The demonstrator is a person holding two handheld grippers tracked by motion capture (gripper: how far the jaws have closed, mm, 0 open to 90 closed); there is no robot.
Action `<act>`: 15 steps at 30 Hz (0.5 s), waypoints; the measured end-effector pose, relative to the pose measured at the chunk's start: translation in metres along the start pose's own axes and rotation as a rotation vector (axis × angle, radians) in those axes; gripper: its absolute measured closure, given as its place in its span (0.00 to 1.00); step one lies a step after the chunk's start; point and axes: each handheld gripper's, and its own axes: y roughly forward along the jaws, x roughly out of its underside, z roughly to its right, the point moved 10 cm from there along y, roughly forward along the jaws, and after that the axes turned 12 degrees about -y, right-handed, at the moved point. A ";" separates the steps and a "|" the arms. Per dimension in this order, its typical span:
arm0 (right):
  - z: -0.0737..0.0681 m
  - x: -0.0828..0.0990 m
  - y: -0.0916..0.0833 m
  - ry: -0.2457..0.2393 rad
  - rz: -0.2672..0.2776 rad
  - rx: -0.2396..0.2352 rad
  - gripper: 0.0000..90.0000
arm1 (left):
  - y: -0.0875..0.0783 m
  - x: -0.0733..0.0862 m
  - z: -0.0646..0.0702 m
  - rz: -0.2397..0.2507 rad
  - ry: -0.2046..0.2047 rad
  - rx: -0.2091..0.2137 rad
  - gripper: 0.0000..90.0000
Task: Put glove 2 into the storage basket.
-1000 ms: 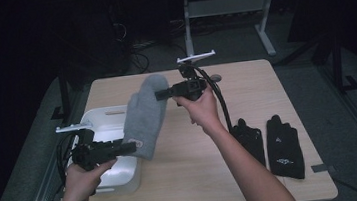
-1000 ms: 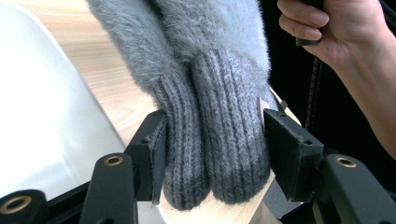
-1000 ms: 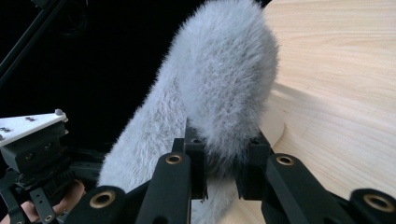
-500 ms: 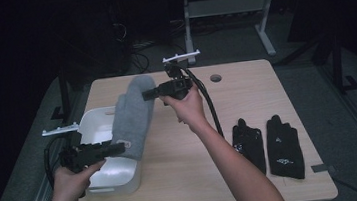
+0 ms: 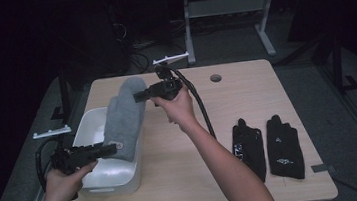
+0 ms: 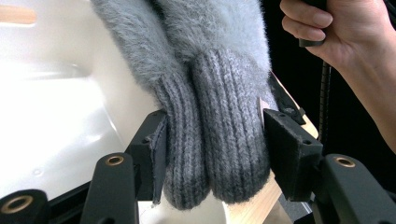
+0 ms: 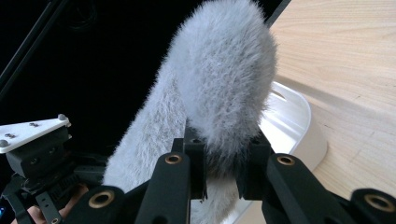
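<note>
The pair of grey mittens (image 5: 124, 117) is held stretched over the white bin (image 5: 108, 174) at the desk's (image 5: 246, 98) left. The left gripper (image 6: 212, 149) clamps the knitted cuffs, jaws half closed; the right gripper (image 7: 222, 158) pinches the fluffy tips, nearly shut. Both hands hold level, left near, right farther out. The next move is probably lowering the mittens into the bin and letting go.
</note>
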 end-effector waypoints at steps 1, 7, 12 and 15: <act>0.000 0.000 0.001 -0.001 -0.003 -0.002 0.85 | -0.001 0.000 -0.002 0.000 0.000 -0.003 0.49; 0.002 0.001 0.012 0.010 -0.015 -0.009 0.85 | -0.005 0.001 -0.009 0.002 -0.015 -0.008 0.49; 0.002 0.001 0.022 0.010 -0.025 -0.015 0.85 | -0.010 0.002 -0.015 0.006 -0.025 -0.016 0.49; 0.001 0.002 0.029 0.013 -0.031 -0.017 0.85 | -0.013 0.002 -0.019 0.008 -0.029 -0.022 0.49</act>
